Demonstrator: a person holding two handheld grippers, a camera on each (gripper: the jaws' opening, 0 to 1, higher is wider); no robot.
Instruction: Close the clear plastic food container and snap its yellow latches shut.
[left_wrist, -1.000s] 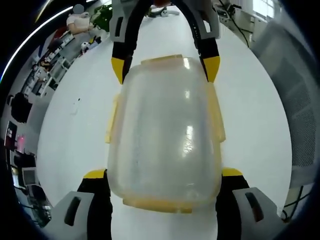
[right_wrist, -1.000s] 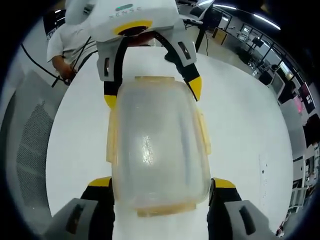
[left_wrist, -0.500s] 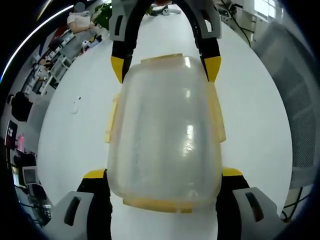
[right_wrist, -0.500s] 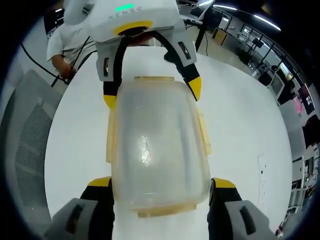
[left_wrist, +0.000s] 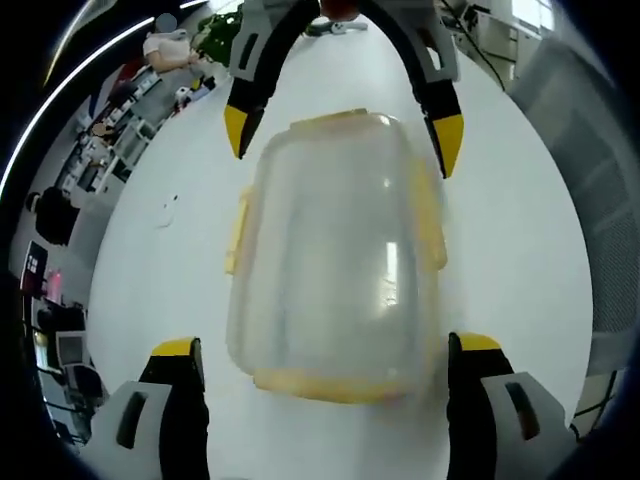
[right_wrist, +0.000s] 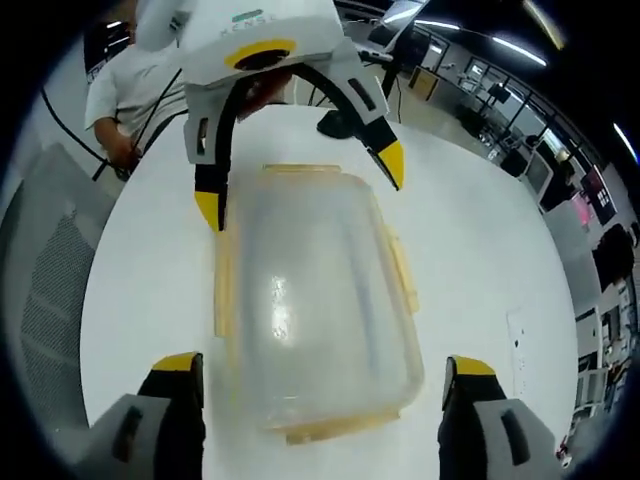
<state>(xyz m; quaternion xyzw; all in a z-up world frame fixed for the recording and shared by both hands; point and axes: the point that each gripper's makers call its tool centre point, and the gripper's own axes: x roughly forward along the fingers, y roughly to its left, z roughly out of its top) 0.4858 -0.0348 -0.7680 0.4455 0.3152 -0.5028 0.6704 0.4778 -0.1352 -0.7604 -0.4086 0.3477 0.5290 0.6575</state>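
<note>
A clear plastic food container (left_wrist: 335, 255) with its lid on lies flat on a white table (left_wrist: 520, 260), filling the middle of the left gripper view and likewise the middle of the right gripper view (right_wrist: 310, 310). Yellow latches (left_wrist: 236, 232) line its long sides and both ends, lying close against the rim; whether each is snapped cannot be told. The left gripper (left_wrist: 325, 360) straddles the near end from 6 o'clock, its yellow-tipped jaws spread wide and standing clear of the walls, released. The right gripper (right_wrist: 315, 380) does the same at the opposite end, jaws apart and off the plastic. Each gripper shows at 12 o'clock in the other's view. A person in a white shirt (right_wrist: 125, 95) stands at 10 o'clock in the right gripper view.
</note>
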